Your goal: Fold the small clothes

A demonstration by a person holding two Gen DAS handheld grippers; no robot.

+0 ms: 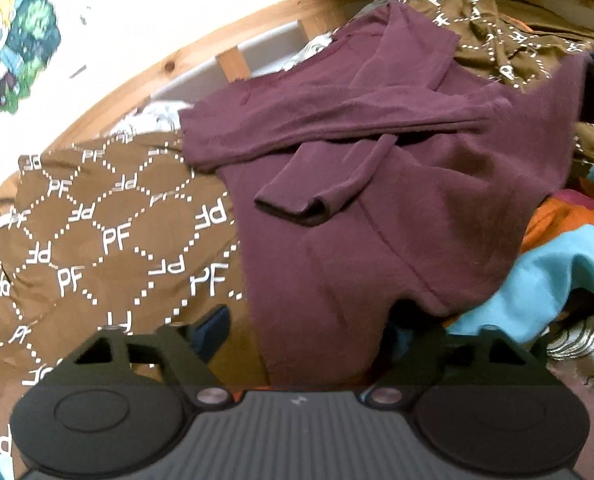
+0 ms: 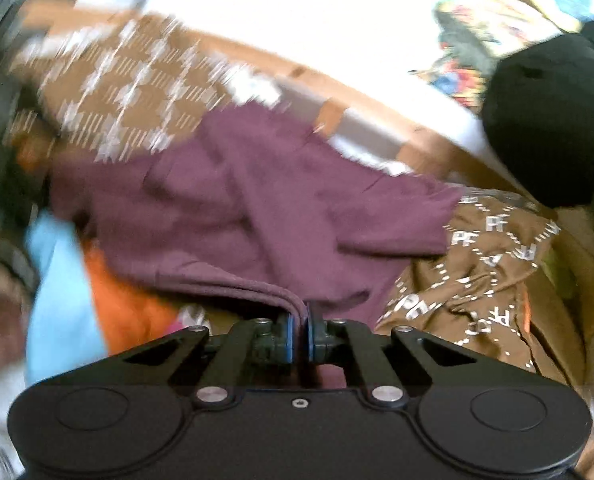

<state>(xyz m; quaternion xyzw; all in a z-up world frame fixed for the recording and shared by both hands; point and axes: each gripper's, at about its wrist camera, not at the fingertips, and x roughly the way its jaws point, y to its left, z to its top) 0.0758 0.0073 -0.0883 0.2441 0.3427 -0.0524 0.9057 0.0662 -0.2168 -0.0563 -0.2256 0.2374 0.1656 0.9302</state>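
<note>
A maroon long-sleeved garment (image 1: 397, 208) lies spread over brown fabric printed with "PF" (image 1: 109, 236), one sleeve folded across its body and a cuff (image 1: 293, 210) pointing down left. My left gripper (image 1: 315, 322) stands open, and the garment's near edge lies between its fingers; the left blue pad (image 1: 213, 330) is clear of the cloth, while the right finger is partly hidden behind it. In the blurred right wrist view, my right gripper (image 2: 301, 320) is shut on the hem of the maroon garment (image 2: 257, 200), whose edge runs up between the blue pads.
A wooden bed rail (image 1: 201, 50) and a white wall with a cartoon poster (image 1: 13, 48) lie beyond. Blue cloth (image 1: 569, 280) and orange cloth (image 1: 565, 216) are heaped at the right. More brown "PF" fabric (image 2: 477, 280) and a black rounded object (image 2: 549, 120) sit right of the right gripper.
</note>
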